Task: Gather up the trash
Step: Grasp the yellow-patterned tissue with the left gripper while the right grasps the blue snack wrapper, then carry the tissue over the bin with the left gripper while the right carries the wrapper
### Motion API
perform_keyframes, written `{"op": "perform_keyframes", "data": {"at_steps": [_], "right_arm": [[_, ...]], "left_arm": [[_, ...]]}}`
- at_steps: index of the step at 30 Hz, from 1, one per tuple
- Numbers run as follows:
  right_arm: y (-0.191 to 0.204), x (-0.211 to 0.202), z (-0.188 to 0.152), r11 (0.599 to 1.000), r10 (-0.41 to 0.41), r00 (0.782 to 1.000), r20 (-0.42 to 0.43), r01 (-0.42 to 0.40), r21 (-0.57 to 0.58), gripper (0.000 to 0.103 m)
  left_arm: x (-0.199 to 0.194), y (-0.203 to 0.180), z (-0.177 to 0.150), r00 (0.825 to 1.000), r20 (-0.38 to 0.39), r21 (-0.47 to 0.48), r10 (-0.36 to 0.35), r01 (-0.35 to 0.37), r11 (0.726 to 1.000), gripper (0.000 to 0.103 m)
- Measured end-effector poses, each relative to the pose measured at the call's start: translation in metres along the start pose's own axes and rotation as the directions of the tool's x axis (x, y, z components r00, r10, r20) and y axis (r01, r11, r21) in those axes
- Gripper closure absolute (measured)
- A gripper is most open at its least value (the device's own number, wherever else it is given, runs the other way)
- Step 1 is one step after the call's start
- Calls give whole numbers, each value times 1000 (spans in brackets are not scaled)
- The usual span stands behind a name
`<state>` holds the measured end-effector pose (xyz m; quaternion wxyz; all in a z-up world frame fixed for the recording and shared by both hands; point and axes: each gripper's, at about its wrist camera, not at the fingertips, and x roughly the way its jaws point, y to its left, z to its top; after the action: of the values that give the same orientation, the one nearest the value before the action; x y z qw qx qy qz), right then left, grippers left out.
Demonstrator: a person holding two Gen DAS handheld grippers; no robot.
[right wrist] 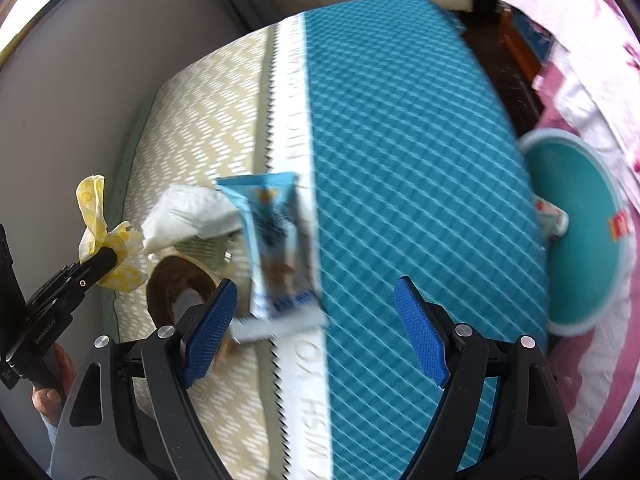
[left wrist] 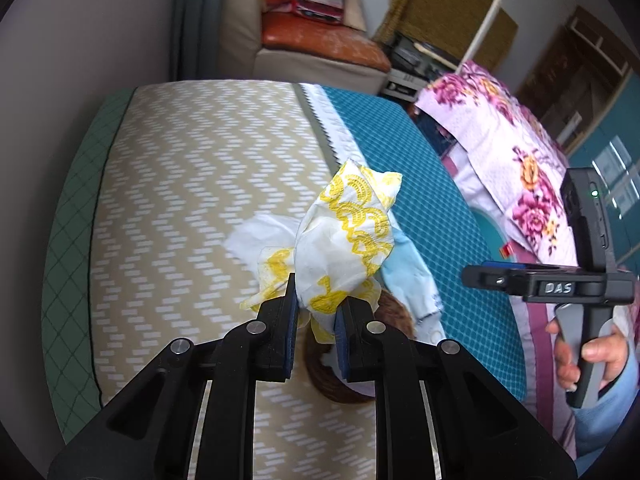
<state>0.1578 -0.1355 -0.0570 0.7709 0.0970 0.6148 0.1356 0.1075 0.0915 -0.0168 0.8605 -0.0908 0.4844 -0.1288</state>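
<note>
My left gripper [left wrist: 316, 300] is shut on a crumpled white napkin with yellow print [left wrist: 348, 236] and holds it above the cushion; the napkin also shows at the left of the right wrist view [right wrist: 96, 232]. Below it lie a white tissue [right wrist: 188, 216], a light blue snack wrapper [right wrist: 276, 240] and a brown tape roll [right wrist: 176, 292]. My right gripper [right wrist: 316, 324] is open and empty, hovering just over the wrapper's near end. It also shows in the left wrist view [left wrist: 480, 274], to the right of the napkin.
The trash lies on a cushion, half beige zigzag [left wrist: 192, 184], half teal [right wrist: 400, 160]. A round teal bin [right wrist: 580, 232] stands to the right, below the cushion. A floral blanket [left wrist: 512, 152] lies beyond it. A grey wall [right wrist: 80, 80] is at left.
</note>
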Motion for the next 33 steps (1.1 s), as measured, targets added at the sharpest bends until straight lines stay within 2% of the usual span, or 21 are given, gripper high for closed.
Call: {"op": "perform_keyframes", "data": {"at_steps": [1, 4, 10, 11, 13, 14, 15, 19, 24, 33], "right_arm": [[6, 8, 4, 1000, -3, 1000, -8, 3, -13, 26], [16, 26, 12, 1000, -2, 999, -36, 1, -28, 40], [25, 53, 22, 999, -28, 997, -66, 26, -37, 43], [26, 55, 22, 999, -34, 997, -67, 31, -41, 46], [30, 57, 22, 997, -48, 997, -56, 44, -56, 56], [33, 58, 21, 997, -27, 997, -66, 22, -72, 75], [35, 61, 21, 997, -13, 997, -72, 8, -71, 82], [33, 53, 16, 997, -25, 999, -38, 22, -70, 86], [10, 19, 8, 1000, -19, 999, 25, 20, -13, 86], [-39, -48, -8, 996, -64, 981, 183, 50, 76, 86]], "left_arm": [[0, 4, 1, 1000, 0, -8, 1, -1, 1000, 87], [0, 16, 2, 1000, 0, -25, 1, -1, 1000, 87], [0, 30, 3, 1000, -2, -47, -6, 6, 999, 87], [1, 31, 3, 1000, -2, -50, -5, 5, 999, 87], [1, 32, 3, 1000, -2, -55, -6, 6, 998, 87], [1, 32, 4, 1000, -2, -58, -9, 9, 998, 87], [2, 33, 4, 1000, -2, -56, -9, 9, 998, 87], [1, 25, 4, 1000, -2, -46, -14, 14, 999, 87], [4, 1, 8, 1000, -5, -4, -24, 24, 1000, 87], [24, -70, 21, 997, -27, 99, -76, 78, 992, 87]]}}
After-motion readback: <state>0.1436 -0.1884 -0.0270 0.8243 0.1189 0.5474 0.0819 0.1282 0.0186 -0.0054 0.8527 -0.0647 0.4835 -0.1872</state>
